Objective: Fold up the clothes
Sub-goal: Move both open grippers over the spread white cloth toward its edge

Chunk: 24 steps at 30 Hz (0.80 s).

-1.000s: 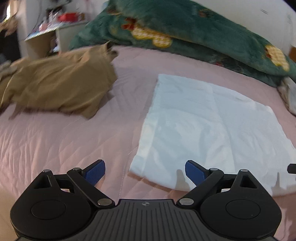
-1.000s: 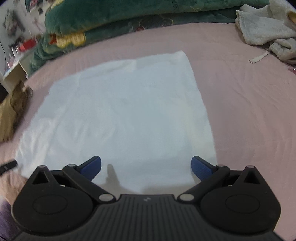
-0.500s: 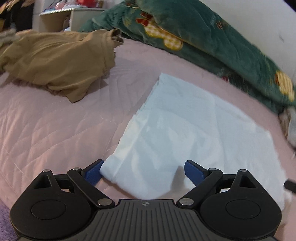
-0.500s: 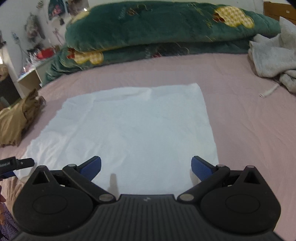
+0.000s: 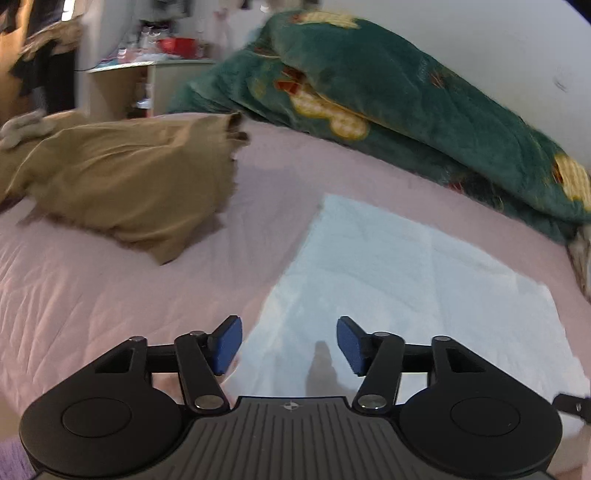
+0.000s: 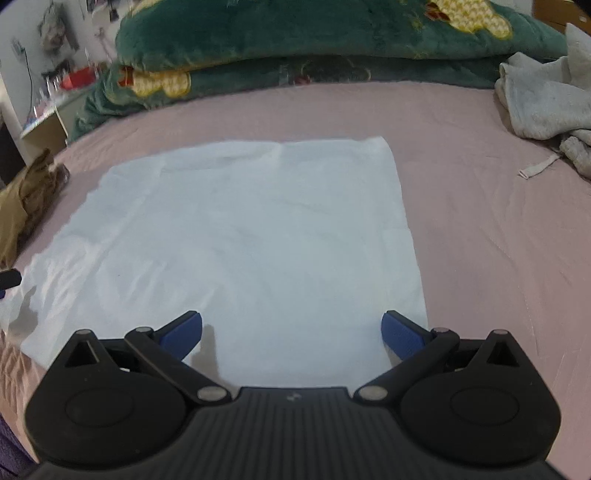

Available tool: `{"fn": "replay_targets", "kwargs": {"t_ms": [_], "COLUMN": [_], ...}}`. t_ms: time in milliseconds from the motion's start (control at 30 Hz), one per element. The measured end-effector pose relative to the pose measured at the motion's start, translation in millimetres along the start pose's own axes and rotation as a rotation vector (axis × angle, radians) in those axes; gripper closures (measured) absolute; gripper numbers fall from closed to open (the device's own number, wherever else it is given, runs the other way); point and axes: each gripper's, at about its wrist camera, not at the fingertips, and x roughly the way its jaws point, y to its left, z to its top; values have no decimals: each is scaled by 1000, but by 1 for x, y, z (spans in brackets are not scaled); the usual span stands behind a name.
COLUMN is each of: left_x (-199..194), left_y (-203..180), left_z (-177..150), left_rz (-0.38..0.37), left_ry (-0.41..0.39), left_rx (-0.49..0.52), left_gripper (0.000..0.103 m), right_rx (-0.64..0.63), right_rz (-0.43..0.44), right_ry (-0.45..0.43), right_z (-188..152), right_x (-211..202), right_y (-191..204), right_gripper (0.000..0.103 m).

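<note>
Where the left wrist view looks down along its fingers, the left tool (image 5: 289,345) sits low over the near left corner of the white cloth (image 5: 406,288). Its blue pads (image 5: 229,345) stand part way in, having just been closing, with the cloth's near edge lying between them; they do not press on it, so the tool is released.
- White cloth: spread flat on the pink bed sheet (image 5: 110,295), folded to a rough rectangle, one crease running across it.
- Tan garment (image 5: 122,181): crumpled heap on the sheet, well apart from the cloth, to its left.
- Green blanket (image 5: 388,96): bunched along the far side of the bed, yellow checked patches on it.
- Bedside shelf (image 5: 147,66): beyond the bed, cluttered, blurred; contents cannot be told.
- Right edge: a black tip of the other tool just enters.

From the right wrist view:
- Right tool (image 6: 291,332): pads spread wide, released, nothing clenched; it hangs above the near edge of the white cloth (image 6: 258,236), towards the cloth's right corner.
- White cloth: flat, its right edge straight, its left side slightly rumpled.
- Pink bed sheet (image 6: 480,240): bare to the right of the cloth.
- Grey garment (image 6: 543,99): heaped at the far right of the bed, a loose strap trailing from it.
- Green blanket (image 6: 314,33): along the far side.
- Tan garment (image 6: 26,199): at the left edge.
</note>
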Motion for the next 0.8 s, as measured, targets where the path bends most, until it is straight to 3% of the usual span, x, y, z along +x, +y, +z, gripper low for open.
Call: {"fn": "replay_targets", "kwargs": {"t_ms": [33, 100, 200, 233, 400, 467, 667, 800], "left_x": [6, 9, 13, 14, 1, 7, 12, -7], "left_y": [-2, 0, 4, 5, 17, 19, 12, 14], "left_z": [2, -2, -9, -12, -14, -14, -18, -11], "left_rz": [4, 26, 62, 60, 26, -4, 17, 48], "left_ry": [49, 65, 75, 75, 15, 49, 48, -30], "left_rx": [-2, -27, -34, -39, -110, -110, -31, -102], "left_gripper": [40, 38, 19, 18, 18, 17, 16, 16], "right_rx": [8, 29, 63, 70, 101, 117, 136, 147], "right_rz": [2, 11, 31, 32, 39, 41, 42, 52], "right_ry": [11, -4, -32, -27, -31, -36, -26, -55], "right_z": [1, 1, -3, -4, -10, -12, -19, -15], "right_x": [1, -3, -12, -11, -13, -15, -15, -22], "right_y": [-1, -3, -5, -6, -8, -8, -6, -10], "right_gripper": [0, 0, 0, 0, 0, 0, 0, 0]}}
